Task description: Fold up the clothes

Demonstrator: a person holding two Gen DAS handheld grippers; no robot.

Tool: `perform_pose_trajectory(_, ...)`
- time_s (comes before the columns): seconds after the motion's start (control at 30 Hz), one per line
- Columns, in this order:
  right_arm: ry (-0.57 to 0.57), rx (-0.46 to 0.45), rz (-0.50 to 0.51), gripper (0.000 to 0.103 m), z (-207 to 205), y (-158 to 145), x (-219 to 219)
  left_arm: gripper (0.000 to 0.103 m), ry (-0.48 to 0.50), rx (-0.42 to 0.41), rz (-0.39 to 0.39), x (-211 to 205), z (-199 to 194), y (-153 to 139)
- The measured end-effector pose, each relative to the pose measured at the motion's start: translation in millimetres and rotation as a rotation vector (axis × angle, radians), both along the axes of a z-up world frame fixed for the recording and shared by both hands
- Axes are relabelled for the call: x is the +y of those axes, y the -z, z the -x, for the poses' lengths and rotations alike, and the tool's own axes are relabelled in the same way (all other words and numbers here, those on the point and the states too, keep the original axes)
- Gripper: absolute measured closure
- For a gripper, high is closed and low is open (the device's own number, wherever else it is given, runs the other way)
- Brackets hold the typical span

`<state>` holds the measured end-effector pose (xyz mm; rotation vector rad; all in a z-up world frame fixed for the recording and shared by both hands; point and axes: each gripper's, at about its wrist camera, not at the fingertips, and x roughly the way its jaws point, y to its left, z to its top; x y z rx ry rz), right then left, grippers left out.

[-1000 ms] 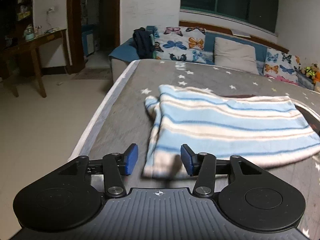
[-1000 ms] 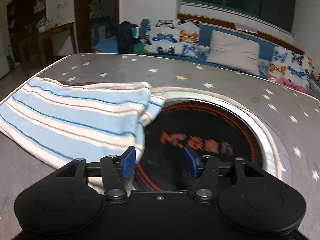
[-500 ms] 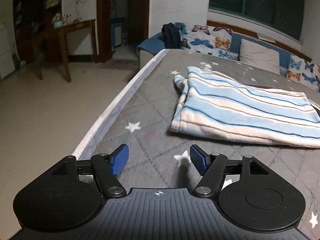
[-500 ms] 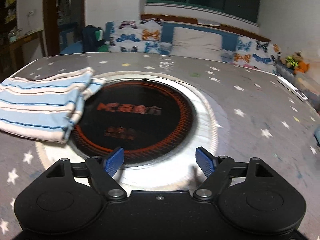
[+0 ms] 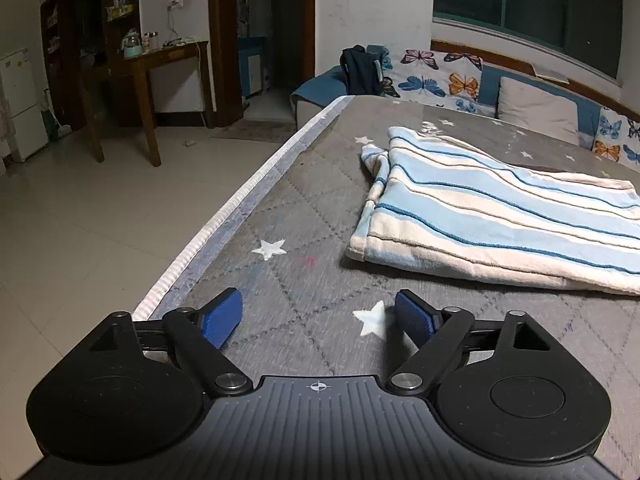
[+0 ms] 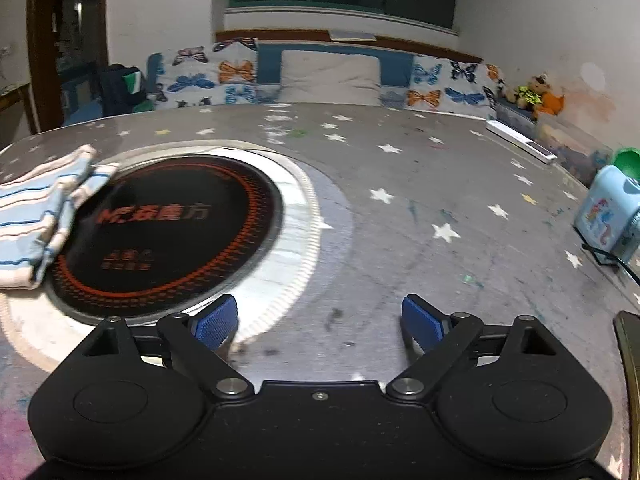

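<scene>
**Folded striped garment lies free on the starred cover**

Here we look across a wide grey quilted cover [image 5: 320, 208] printed with white stars, with a pale piped edge along its left side in the left wrist view. Set into the middle of it is a big round black disc [image 6: 172, 232] with an orange ring and orange lettering, framed by a pale rim.

Next in size is the striped garment [image 5: 492, 220], the thing we are folding. It lies flat on the cover as a long, thick, doubled-over rectangle, its bands running lengthwise in light blue and cream with thin darker blue lines. The fabric looks soft and towel-like. Its near long edge is a neat cream border; at the far left corner a smaller flap bunches out loosely. From the right wrist view we see its other end [image 6: 36, 224] resting over the left rim of the black disc, the layers stacked at the corner.

Smallest are our two tongs. The left gripper [image 5: 318, 316] hovers just short of the garment's near corner, its jaws opening, already wide, with only bare cover and a white star between the blue pads. The right gripper [image 6: 318, 322] is well to the right of the garment, past the disc's edge, its jaws opening wide too and holding nothing.
</scene>
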<state>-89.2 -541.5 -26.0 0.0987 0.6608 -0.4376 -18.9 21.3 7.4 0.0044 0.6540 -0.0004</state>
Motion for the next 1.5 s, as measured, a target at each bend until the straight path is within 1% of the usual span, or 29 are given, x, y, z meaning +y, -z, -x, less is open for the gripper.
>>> perform_pose_trajectory(0.1,0.009,-0.004,-0.004,0.004,1,2,-4,0.011,-0.016,-0.001,0.000,-4,-5,2)
perform_pose_trajectory(0.23,0.014,-0.008,-0.015,0.000,1,5,-9,0.009,-0.019,0.004,-0.004,-7,-12,3)
perform_pose_trajectory(0.37,0.005,-0.008,-0.017,0.000,1,6,-11,0.008,-0.014,0.010,-0.007,-9,-18,2)
perform_pose_trajectory(0.63,-0.007,-0.010,-0.017,0.000,3,4,-14,0.001,-0.013,0.019,-0.010,-13,-25,4)
perform_pose_trajectory(1.1,-0.008,-0.013,-0.016,0.000,3,5,-16,0.000,-0.009,0.020,-0.007,-19,-27,6)
perform_pose_trajectory(1.5,-0.009,-0.014,-0.015,0.000,1,7,-14,0.000,-0.008,0.019,-0.005,-15,-26,6)
